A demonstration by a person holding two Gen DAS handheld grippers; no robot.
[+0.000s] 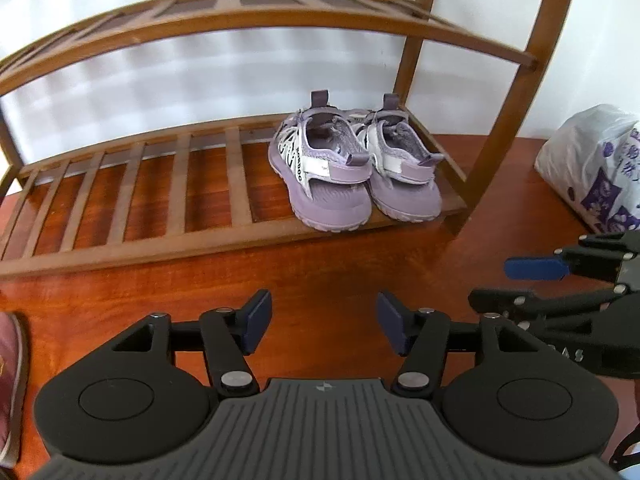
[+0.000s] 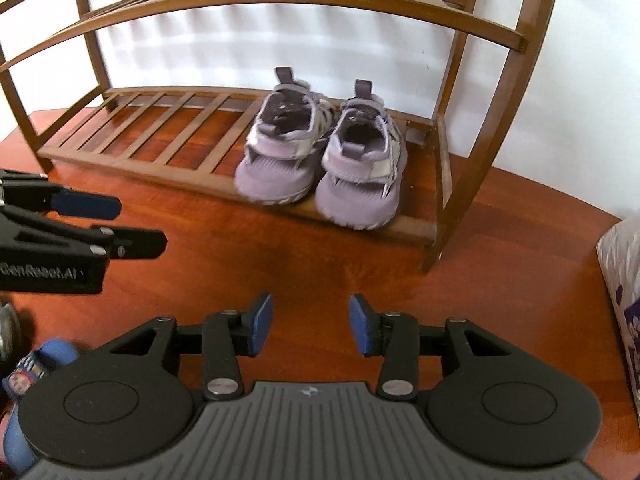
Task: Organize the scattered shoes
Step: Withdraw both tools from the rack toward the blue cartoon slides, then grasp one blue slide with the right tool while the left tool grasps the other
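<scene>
A red-brown table point(image 1: 328, 264) carries a wooden rack point(image 1: 248, 24). On the rack's bottom shelf, at its right end, two purple shoes point(image 2: 316, 160) stand side by side, heels outward. Both tongs, left point(image 1: 324, 328) and right point(image 2: 311, 326), hover in front, fingers spread apart and gripping nothing. A white bag point(image 1: 596, 168) lies right of the rack.

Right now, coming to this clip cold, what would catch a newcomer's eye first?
The pair of lilac children's sandals stands out, set side by side, heels toward the camera, at the right end of the wooden shoe rack's bottom shelf; the rest of that slatted shelf is bare. In front, the left gripper and right gripper are open and hold nothing above the reddish wooden floor. A white and purple printed bag sits right of the rack.
</scene>
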